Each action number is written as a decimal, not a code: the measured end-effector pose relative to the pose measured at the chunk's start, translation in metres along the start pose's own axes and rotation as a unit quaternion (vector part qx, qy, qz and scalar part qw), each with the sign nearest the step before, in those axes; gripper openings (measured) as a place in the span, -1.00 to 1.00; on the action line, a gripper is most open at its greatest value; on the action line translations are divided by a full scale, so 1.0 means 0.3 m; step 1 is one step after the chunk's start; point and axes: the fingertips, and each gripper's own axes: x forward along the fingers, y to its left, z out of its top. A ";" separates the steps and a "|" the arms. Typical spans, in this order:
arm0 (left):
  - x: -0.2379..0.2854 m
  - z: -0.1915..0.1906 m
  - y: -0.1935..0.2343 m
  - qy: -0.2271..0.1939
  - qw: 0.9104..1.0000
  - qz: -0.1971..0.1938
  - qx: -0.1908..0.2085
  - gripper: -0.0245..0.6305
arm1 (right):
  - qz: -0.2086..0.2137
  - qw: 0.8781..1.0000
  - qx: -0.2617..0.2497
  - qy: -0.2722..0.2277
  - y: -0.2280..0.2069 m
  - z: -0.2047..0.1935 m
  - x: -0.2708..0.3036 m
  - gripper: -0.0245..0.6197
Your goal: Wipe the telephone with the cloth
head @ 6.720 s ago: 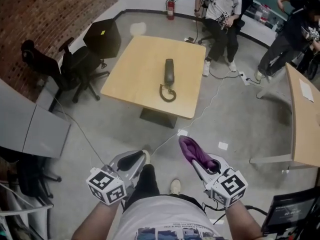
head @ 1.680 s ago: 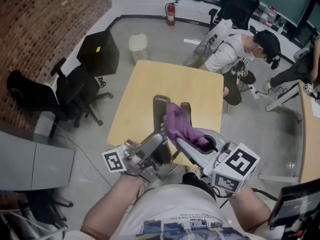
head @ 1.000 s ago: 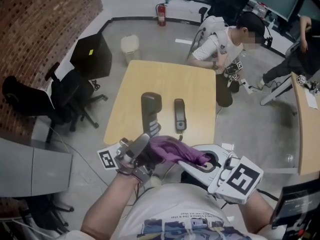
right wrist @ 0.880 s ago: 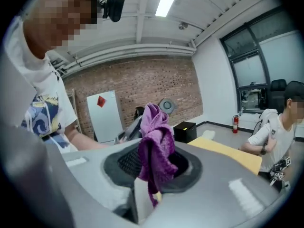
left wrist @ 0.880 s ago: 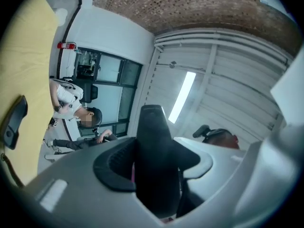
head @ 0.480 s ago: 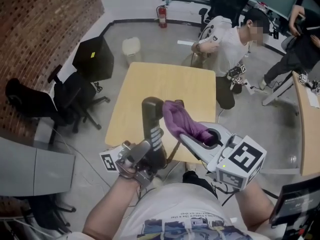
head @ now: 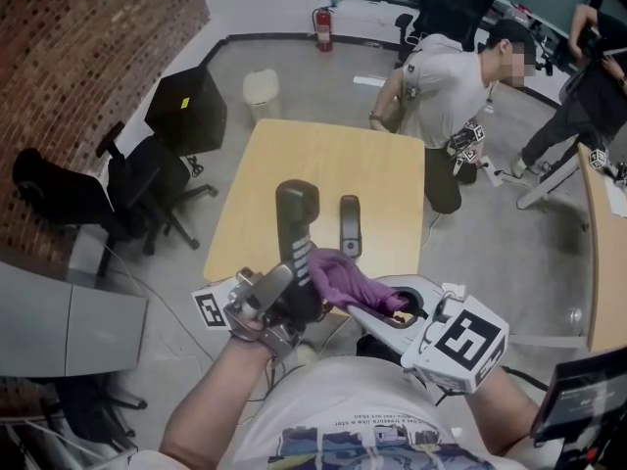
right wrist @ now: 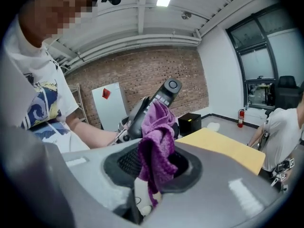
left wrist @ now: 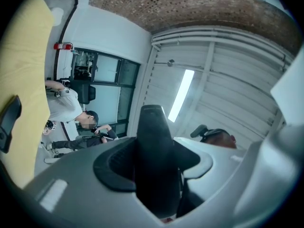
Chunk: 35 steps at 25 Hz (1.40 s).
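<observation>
The handset stood nearly upright in the middle of the head view, above the near edge of the table. Its lower end was clamped between the jaws of the left gripper. The left gripper view showed those jaws tight on its dark body, one on each side.

The cloth, purple and bunched, lay against the handset's lower right side, just below center of the head view. The right gripper had its jaws pinched on the cloth. In the right gripper view the cloth rose from between the jaws, and its upper folds met the keypad side of the handset. The right gripper's marker cube sat at the lower right of the head view, the left one at the lower left.

The base lay flat on the table just right of the handset, apart from it.

Beyond the table, at the upper right, a person in a light shirt bent over near its far corner. A chair stood at the left, with a black box behind it and a pale bin near the table's far left corner. A fire extinguisher stood by the wall at top center. A brick wall filled the upper left.
</observation>
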 end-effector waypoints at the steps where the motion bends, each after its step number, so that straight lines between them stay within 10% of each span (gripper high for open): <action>1: 0.010 -0.004 0.005 0.000 1.000 0.000 0.000 -0.14 | 0.008 1.000 -0.005 0.009 0.011 -0.021 -0.015 -0.66; 8: 0.075 -0.021 0.059 -0.001 1.000 0.007 0.005 -0.14 | 0.033 0.999 -0.022 0.035 -0.005 -0.087 -0.118 -0.66; 21: 0.106 -0.080 0.131 0.015 1.000 0.017 -0.007 -0.14 | -0.081 0.993 0.002 -0.087 -0.270 0.227 -0.161 -0.66; 35: 0.101 -0.040 0.169 -0.012 1.000 0.027 0.007 -0.14 | 0.012 0.999 -0.026 -0.037 -0.119 0.126 -0.078 -0.66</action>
